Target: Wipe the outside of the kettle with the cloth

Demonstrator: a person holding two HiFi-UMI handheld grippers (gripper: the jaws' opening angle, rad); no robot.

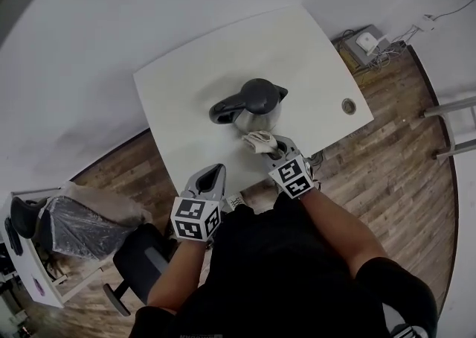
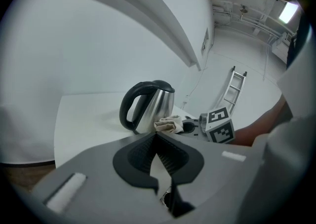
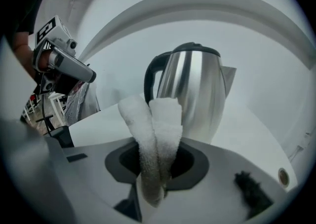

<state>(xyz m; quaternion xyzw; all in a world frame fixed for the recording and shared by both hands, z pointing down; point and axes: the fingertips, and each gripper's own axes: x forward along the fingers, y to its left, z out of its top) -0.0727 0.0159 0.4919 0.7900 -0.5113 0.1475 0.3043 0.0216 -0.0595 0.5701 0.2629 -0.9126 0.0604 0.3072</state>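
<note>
Seen from your head, the kettle stands on the white table, and your right gripper holds the cloth just beside its base. Your left gripper view shows its jaws together, empty. In your right gripper view the jaws clamp the folded cloth, with the kettle close behind

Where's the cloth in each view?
Head view: cloth at centre, just below the kettle.
Left gripper view: cloth at centre, by the kettle's lower right.
Right gripper view: cloth at centre, folded, clamped in the right gripper, kettle behind.
Shared landmark: the kettle, next to the cloth in all three.
</note>
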